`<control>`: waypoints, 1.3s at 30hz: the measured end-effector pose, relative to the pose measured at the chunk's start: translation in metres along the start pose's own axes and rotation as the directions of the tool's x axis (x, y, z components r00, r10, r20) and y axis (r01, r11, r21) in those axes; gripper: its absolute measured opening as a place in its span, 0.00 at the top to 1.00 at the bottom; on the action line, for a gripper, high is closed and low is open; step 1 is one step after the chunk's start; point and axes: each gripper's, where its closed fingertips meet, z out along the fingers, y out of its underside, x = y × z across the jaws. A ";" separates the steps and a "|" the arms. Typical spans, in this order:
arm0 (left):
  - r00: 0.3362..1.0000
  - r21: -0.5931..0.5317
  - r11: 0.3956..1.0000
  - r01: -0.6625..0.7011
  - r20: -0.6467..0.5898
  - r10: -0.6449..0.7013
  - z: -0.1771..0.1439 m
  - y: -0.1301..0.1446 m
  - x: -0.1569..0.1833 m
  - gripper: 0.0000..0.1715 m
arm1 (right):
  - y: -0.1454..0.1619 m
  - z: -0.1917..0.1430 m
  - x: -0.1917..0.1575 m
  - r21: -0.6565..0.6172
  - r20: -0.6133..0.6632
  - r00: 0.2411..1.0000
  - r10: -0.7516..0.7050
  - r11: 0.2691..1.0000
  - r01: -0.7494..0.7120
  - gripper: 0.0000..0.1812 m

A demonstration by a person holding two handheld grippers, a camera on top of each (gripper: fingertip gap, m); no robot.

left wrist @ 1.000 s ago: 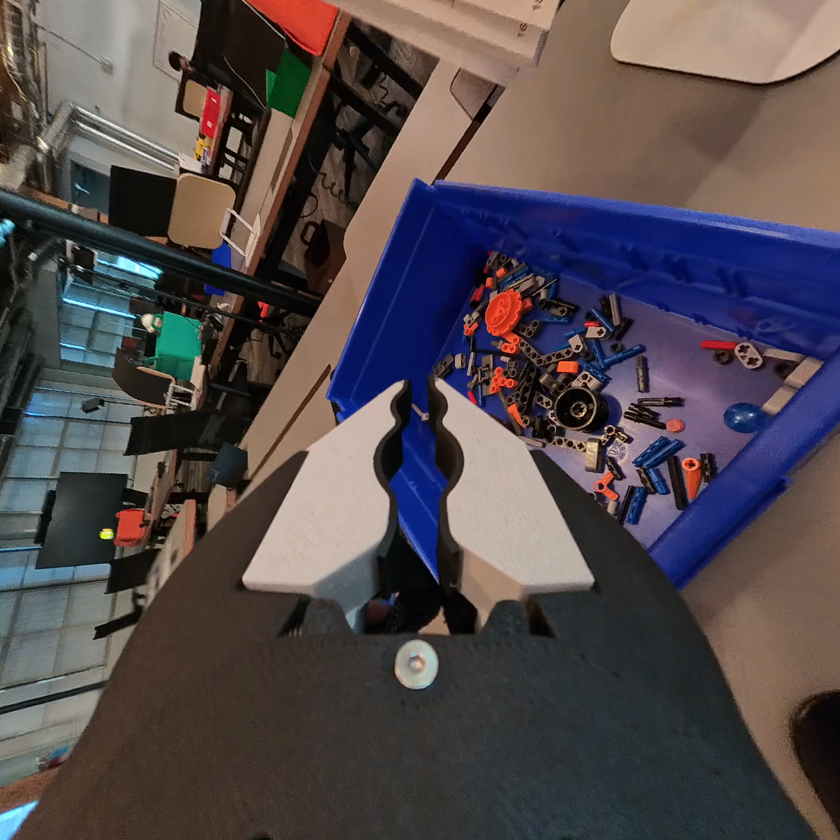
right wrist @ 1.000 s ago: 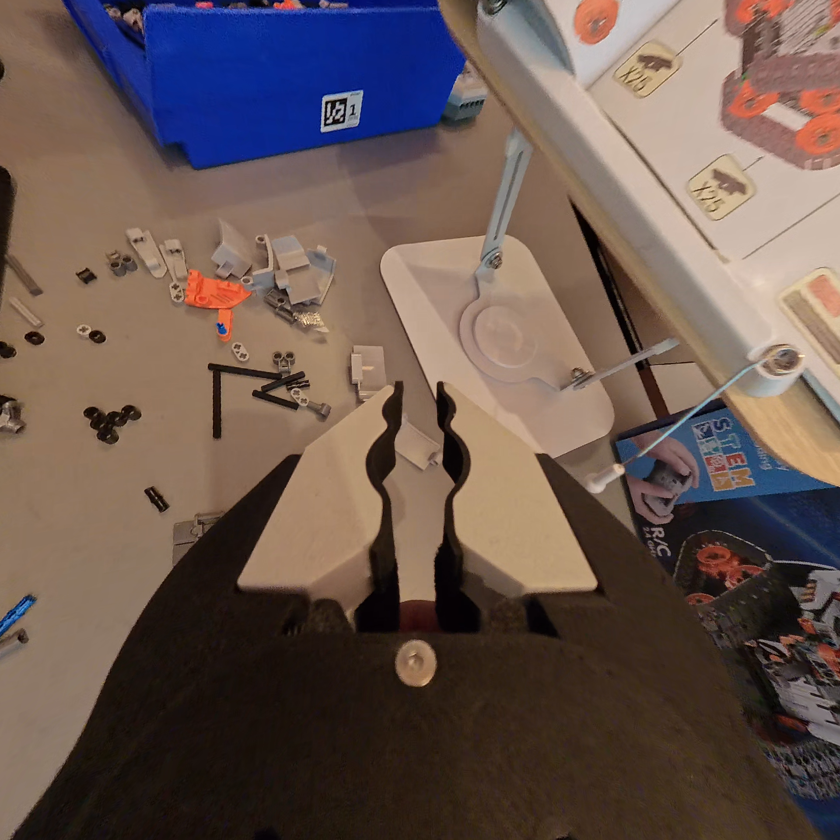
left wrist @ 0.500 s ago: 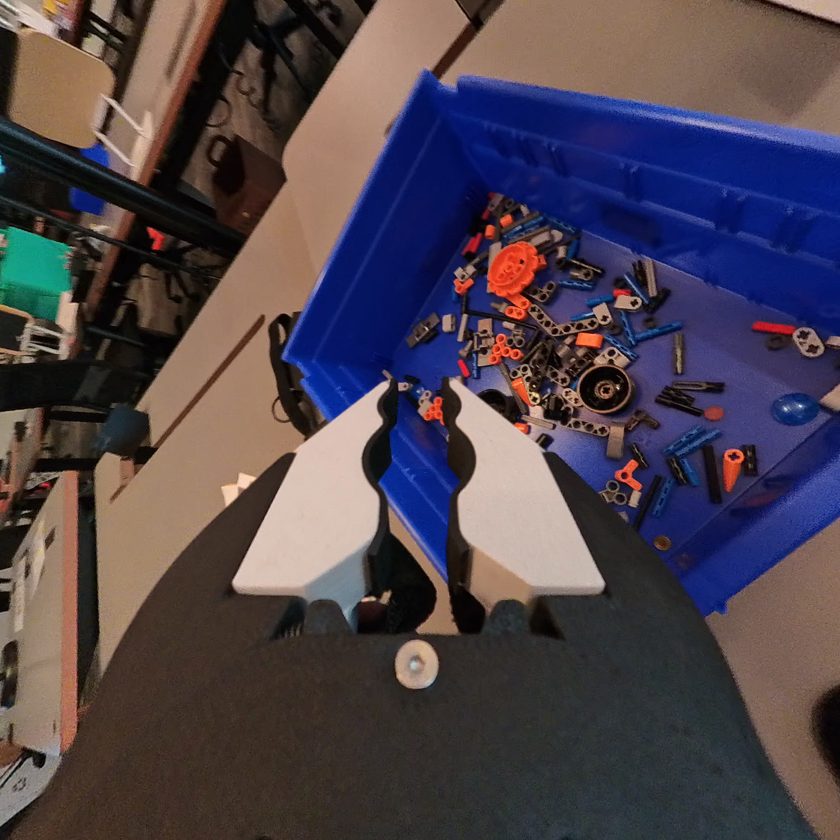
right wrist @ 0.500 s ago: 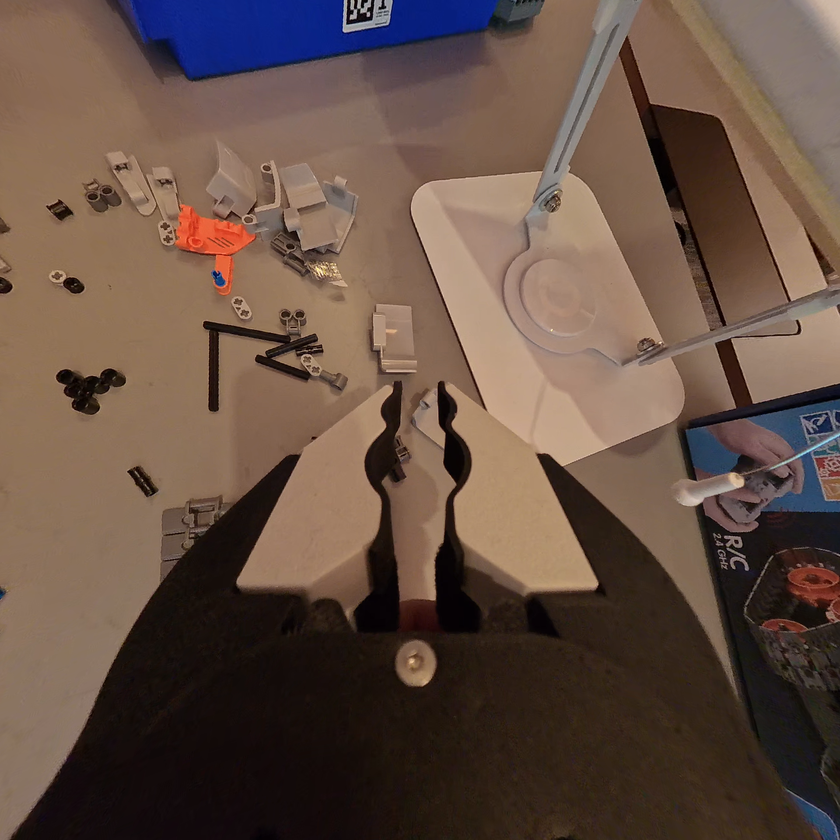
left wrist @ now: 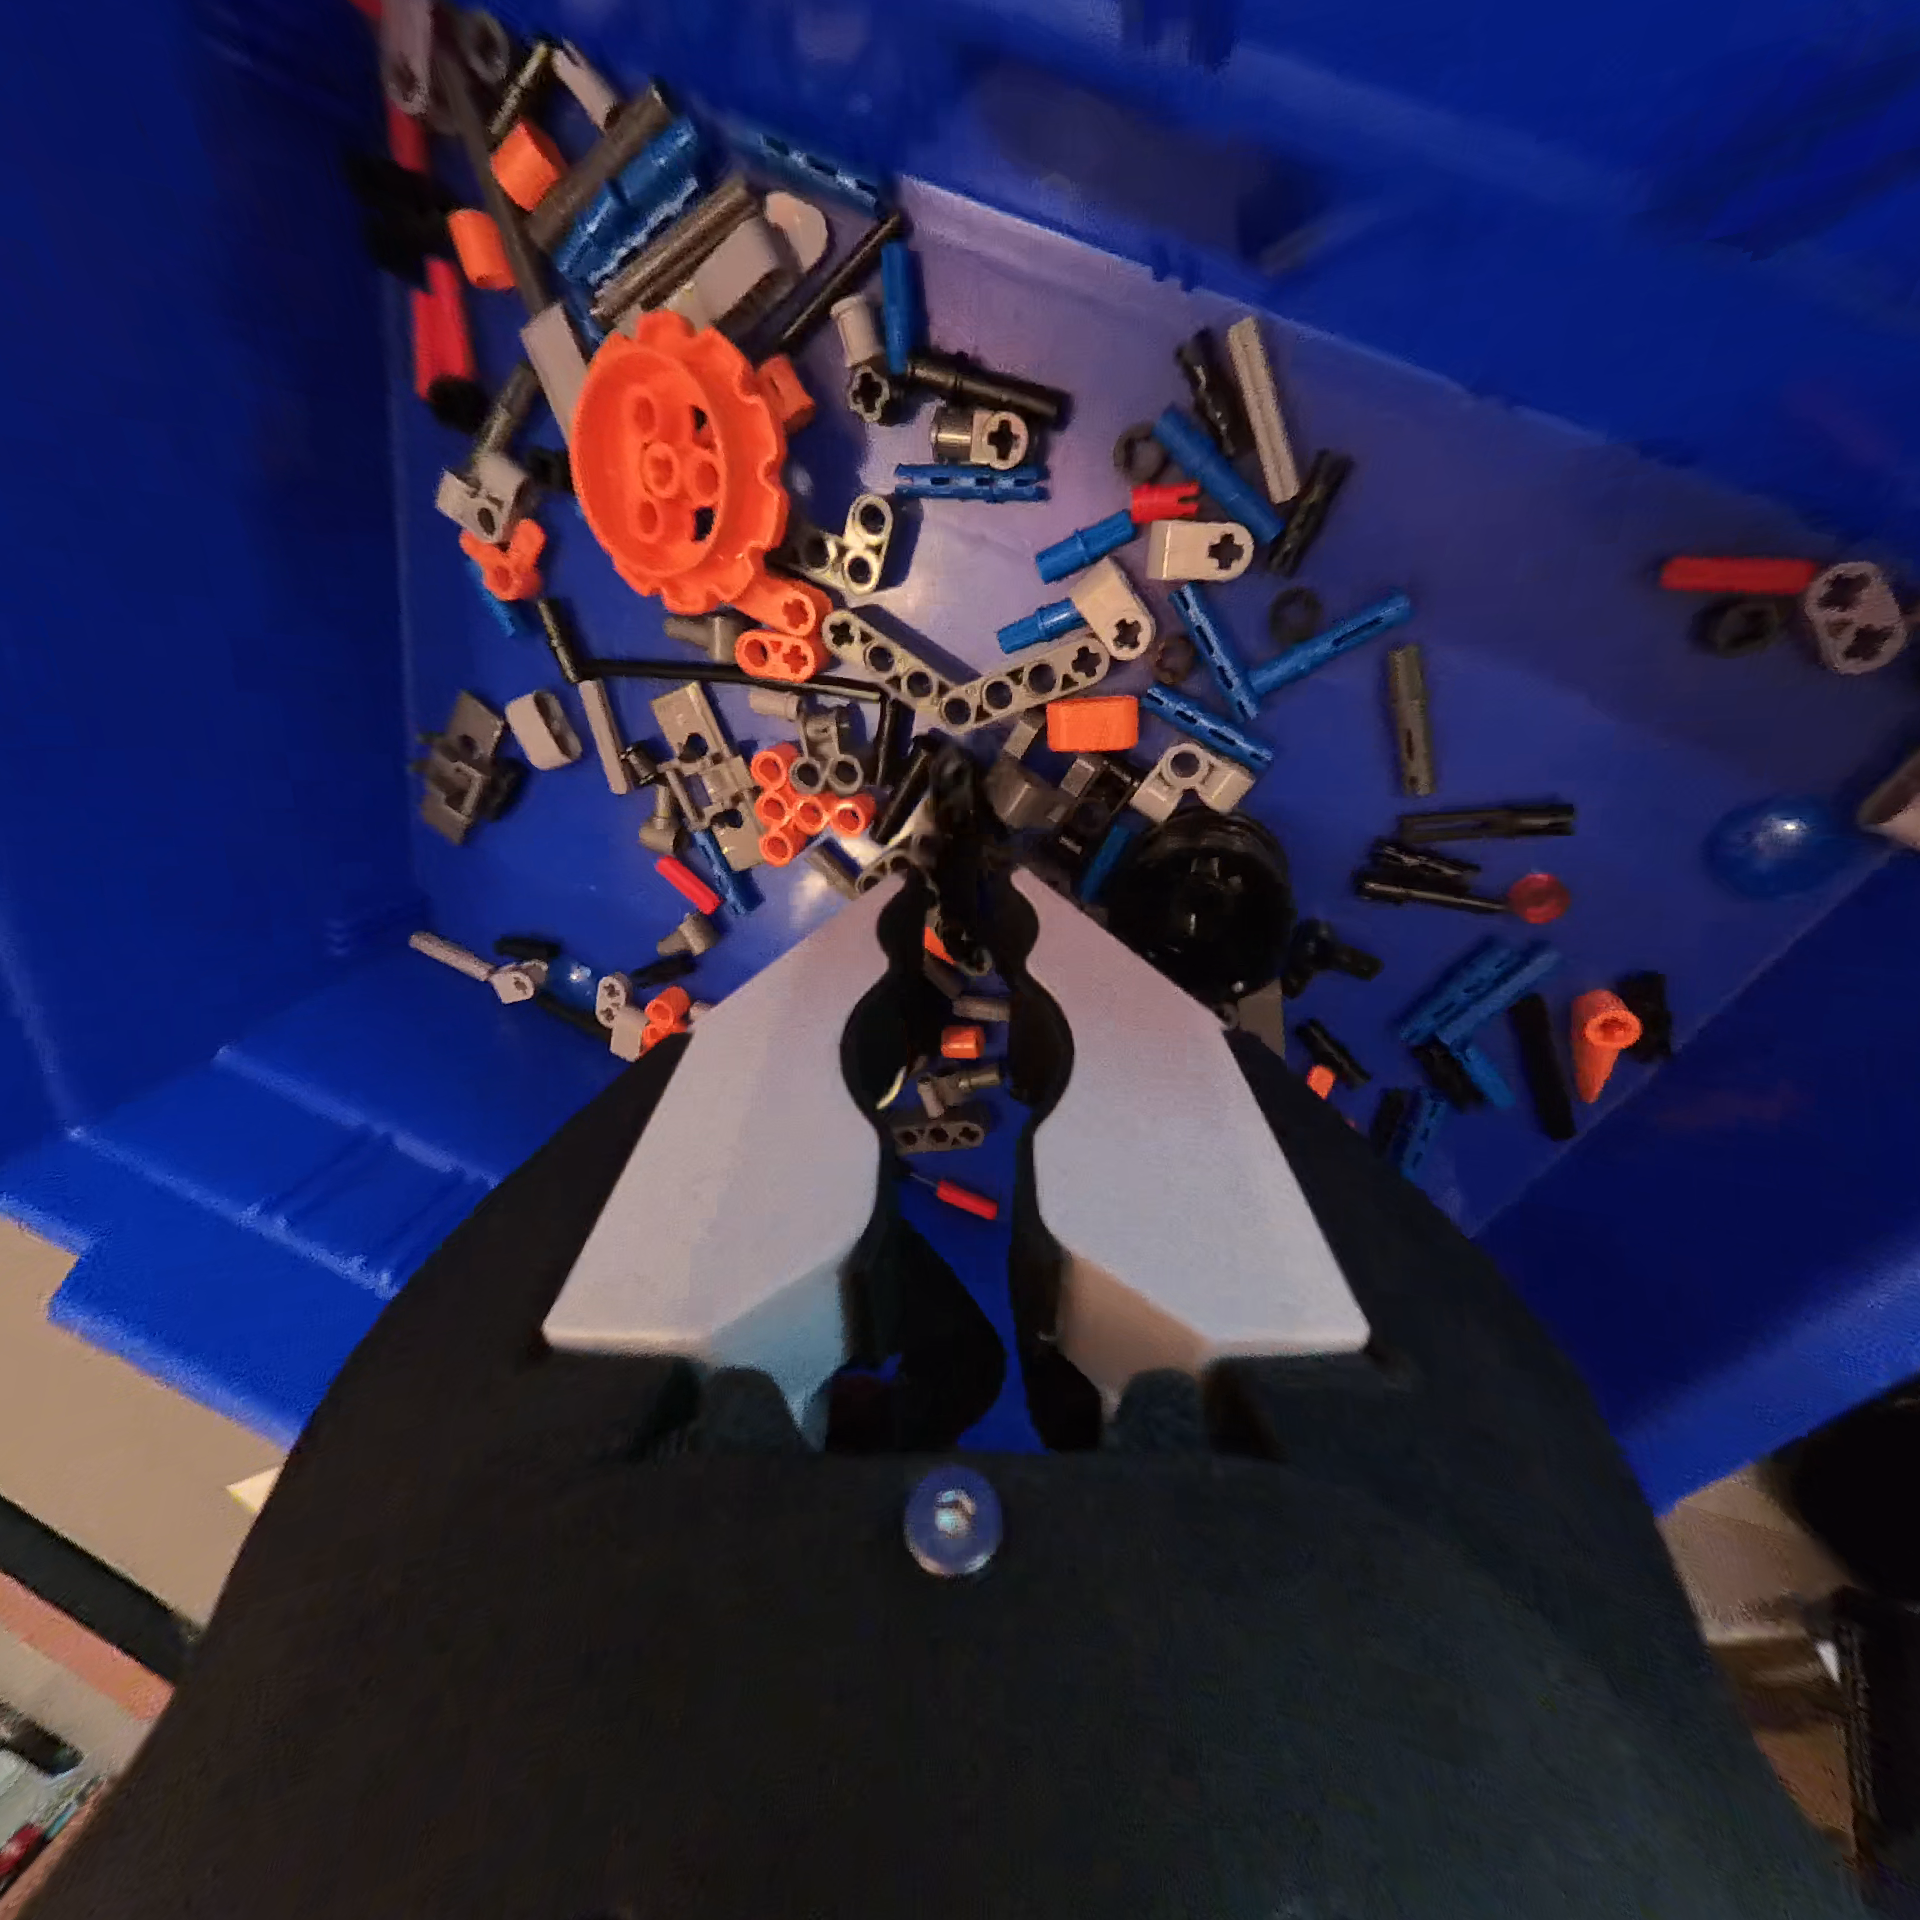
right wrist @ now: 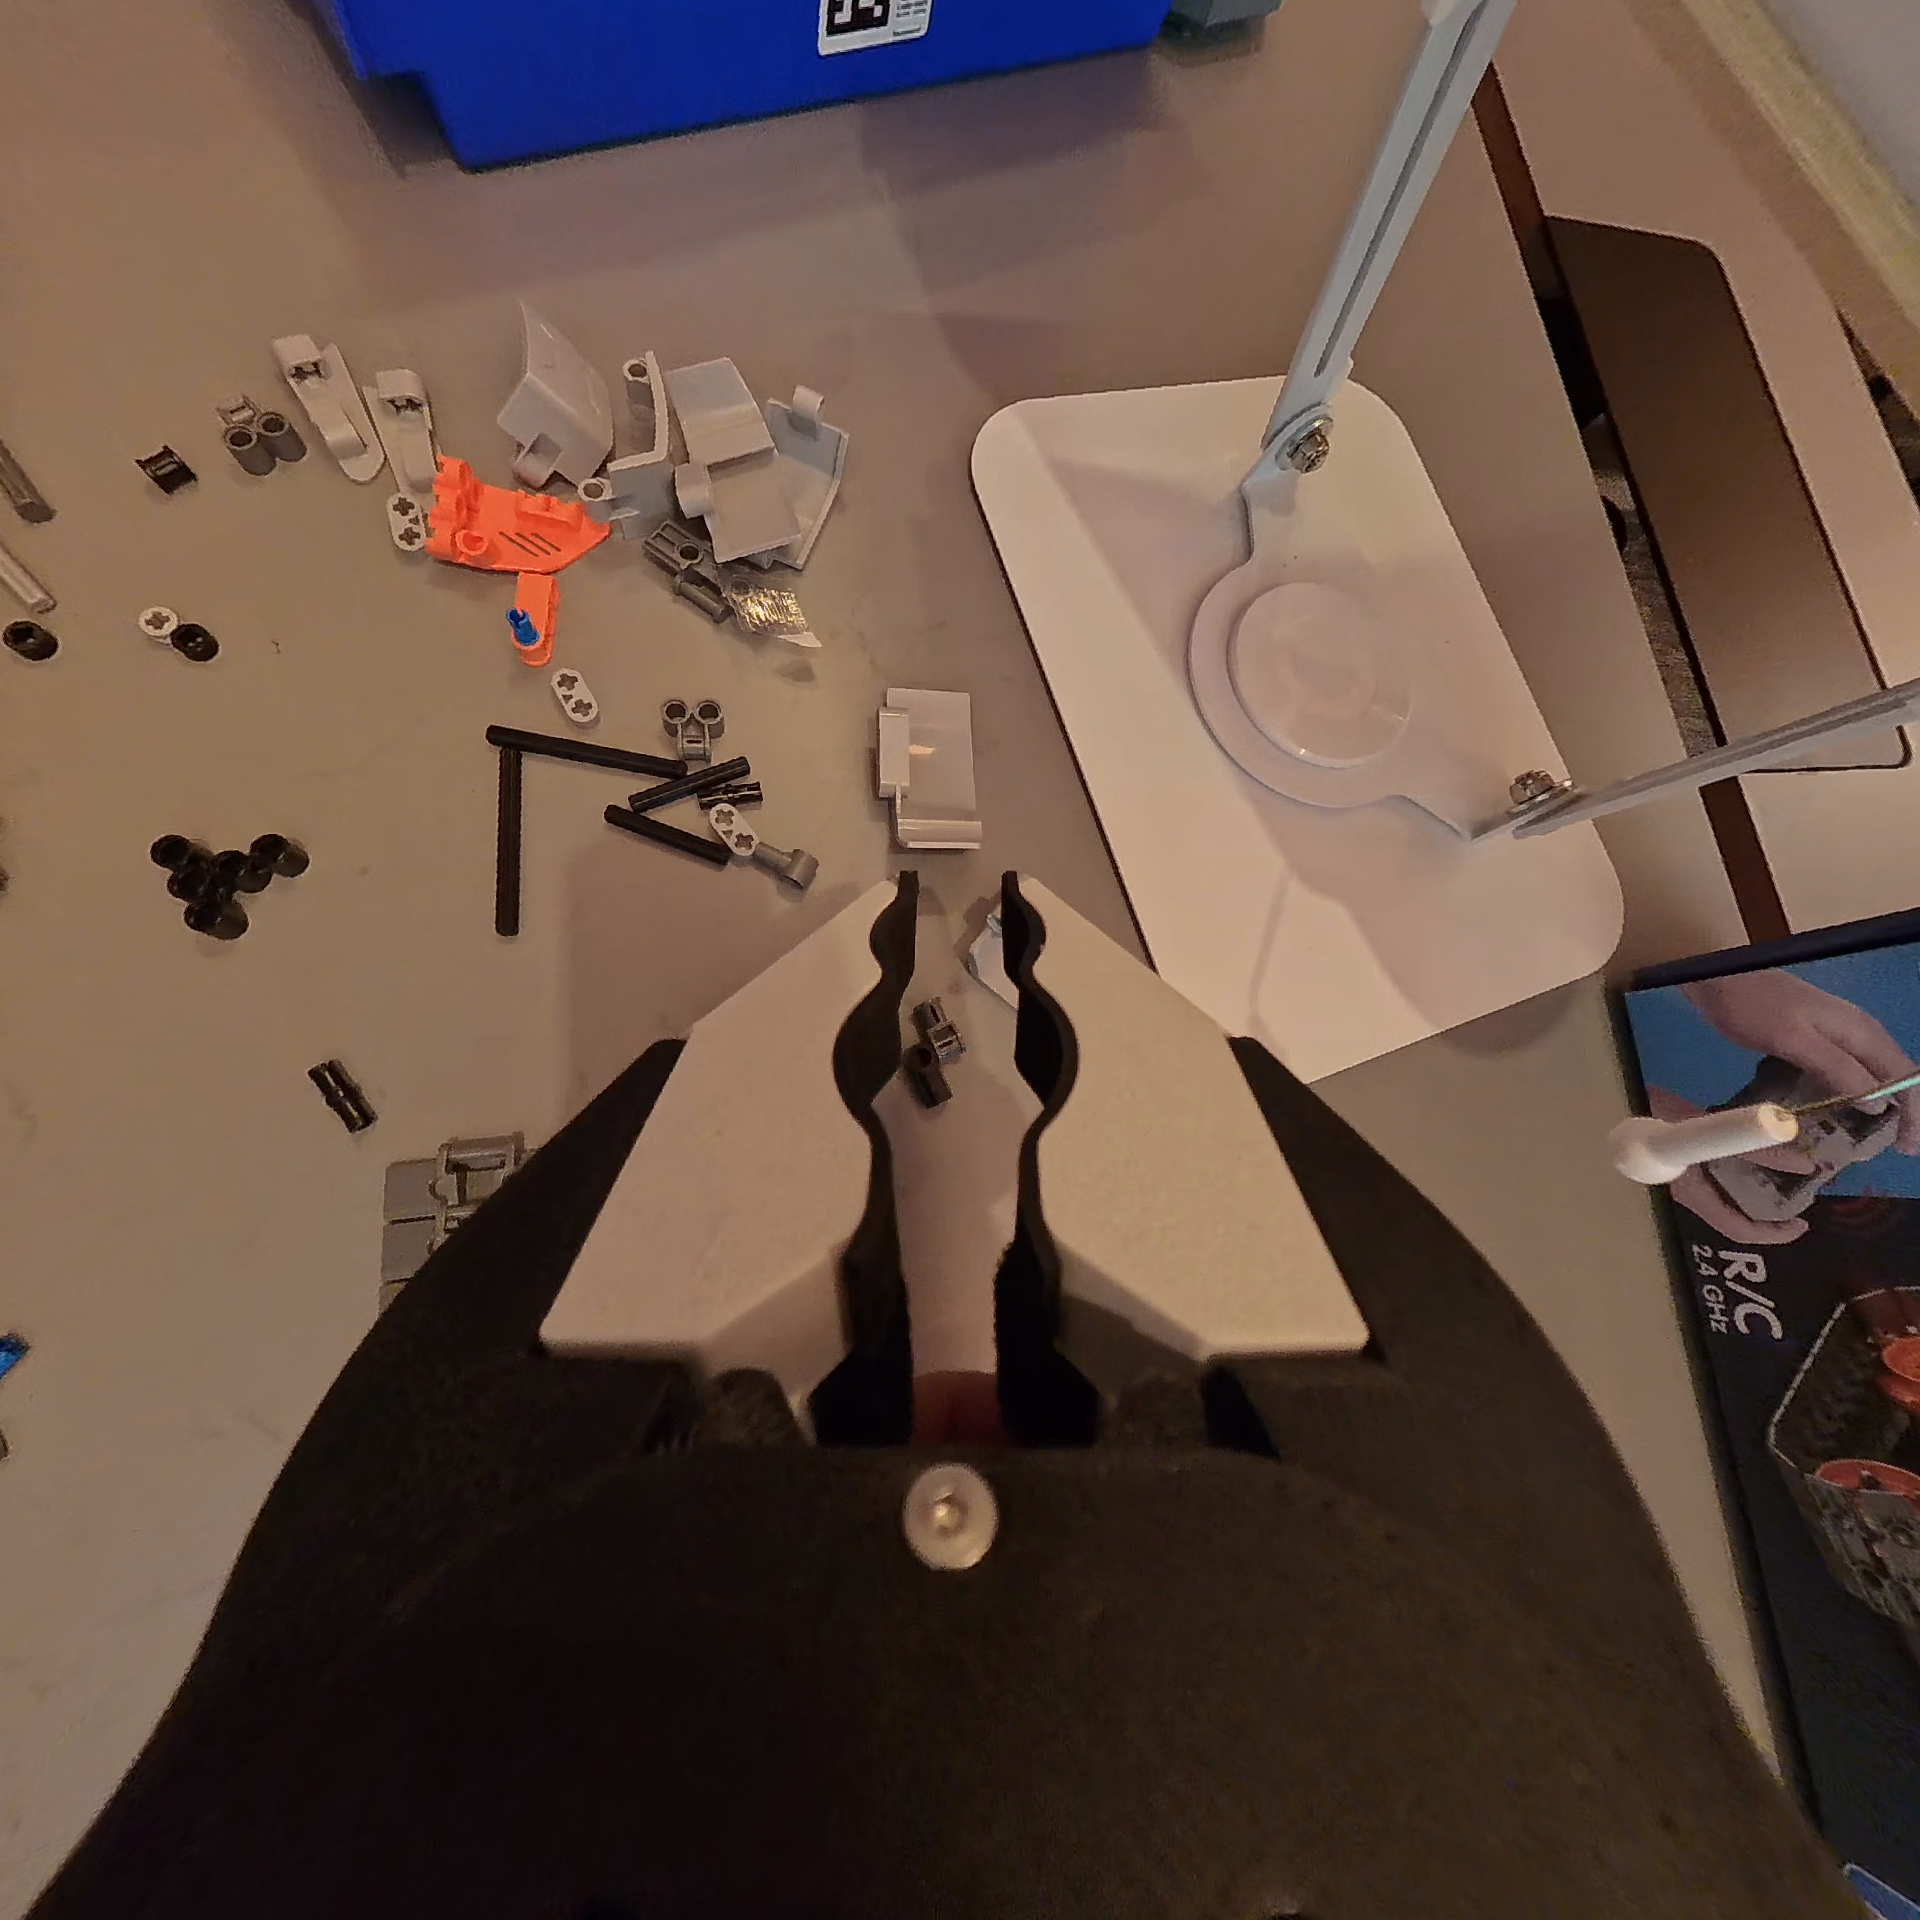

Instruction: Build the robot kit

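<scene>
Your left gripper (left wrist: 958,883) sits inside the blue bin (left wrist: 208,644), jaws narrowly parted around a black piece (left wrist: 954,831); whether it pinches is unclear. Your right gripper (right wrist: 958,888) hovers spread over the tabletop (right wrist: 1039,260), a small dark connector (right wrist: 932,1047) between its fingers.

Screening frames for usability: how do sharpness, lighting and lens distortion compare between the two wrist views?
Left wrist view: motion-blurred, the blue bin walls smeared and bowed, dim bluish light. Right wrist view: sharp, warm light, soft shadows on the table, slight sheen on the white stand base.
</scene>
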 end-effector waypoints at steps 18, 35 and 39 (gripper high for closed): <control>0.993 0.763 0.643 0.062 0.018 -0.117 -0.175 -0.115 0.071 0.96 | -0.083 -0.043 -0.022 0.293 -0.235 0.942 -0.239 0.907 0.303 0.80; 0.630 0.784 0.246 0.570 -0.609 0.482 -0.235 -0.230 0.242 0.96 | -0.123 -0.077 -0.066 0.365 -0.459 0.752 -0.472 0.672 0.644 0.74; 0.570 0.755 0.276 0.595 -0.639 0.517 -0.234 -0.228 0.247 0.96 | -0.122 -0.076 -0.067 0.345 -0.484 0.720 -0.496 0.648 0.679 0.76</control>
